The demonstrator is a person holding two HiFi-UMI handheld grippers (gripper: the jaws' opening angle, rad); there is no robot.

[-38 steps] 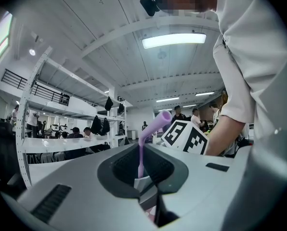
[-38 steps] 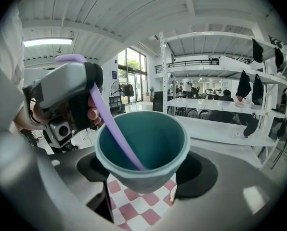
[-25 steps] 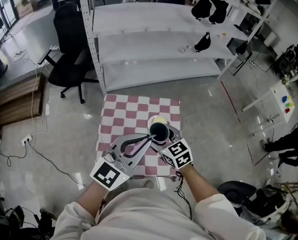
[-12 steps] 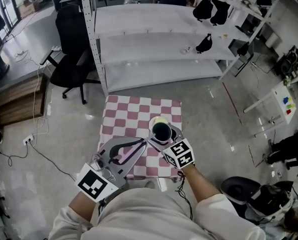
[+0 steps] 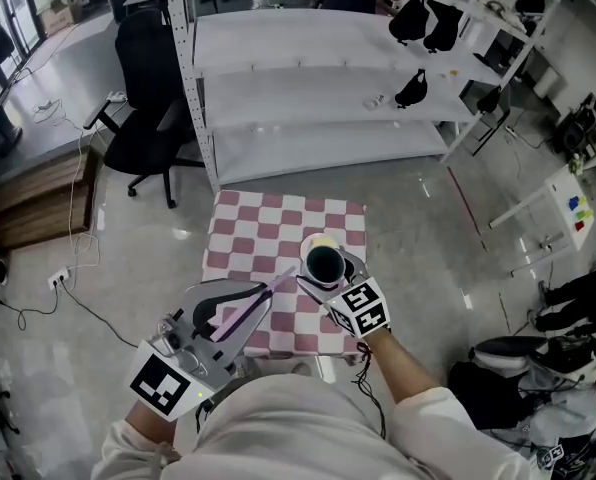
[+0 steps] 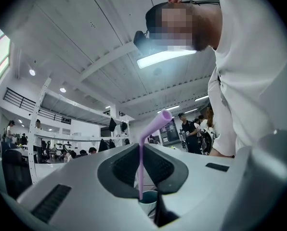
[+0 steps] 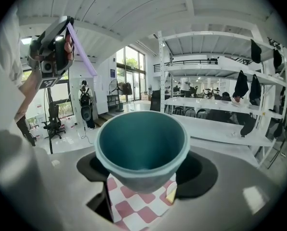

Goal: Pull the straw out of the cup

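A teal cup [image 5: 324, 264] stands over the checkered table [image 5: 258, 230], and my right gripper [image 5: 324, 268] is shut on it, one jaw on each side. In the right gripper view the cup [image 7: 142, 146] fills the middle between the jaws of the right gripper [image 7: 142, 170] and nothing is in it. My left gripper [image 5: 261, 296] is shut on a purple straw [image 5: 278, 282] to the left of the cup. The straw [image 6: 140, 167] stands upright between the shut jaws of the left gripper [image 6: 142, 189], bent tip upward. From the right gripper view the straw [image 7: 83, 52] hangs high, clear of the cup.
A small pale yellow thing [image 5: 320, 240] lies on the cloth just behind the cup. Grey metal shelving [image 5: 308, 78] stands beyond the table, a black office chair [image 5: 143, 108] to its left. A wooden bench [image 5: 28, 203] is at far left.
My left gripper has drawn back toward the lower left and risen, taking the straw out of the cup. The right gripper and cup have stayed put.
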